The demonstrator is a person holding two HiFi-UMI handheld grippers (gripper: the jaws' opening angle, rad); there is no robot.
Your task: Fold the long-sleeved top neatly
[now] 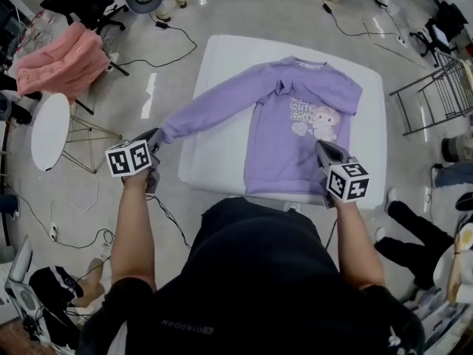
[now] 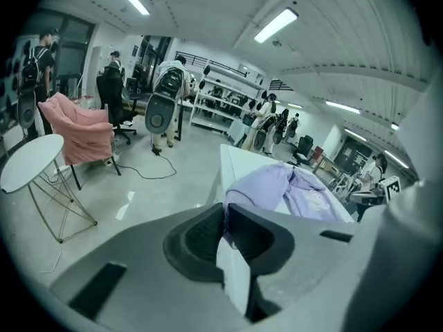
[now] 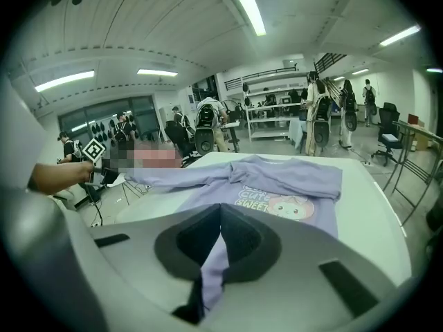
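Nearest us, at five o'clock, our right gripper pinches the hem of the purple long-sleeved top. At nine o'clock, our left gripper clamps its sleeve (stretched past the edge). The body lies beyond, at twelve o'clock, on the white table.

A lilac top, chest printed with a pink-and-white cartoon figure and white lettering (a pale heart beside them), on a white table. Grey floor, pink cloth, black shirt. Black-and-white square markers pattern the left cube and right cube.
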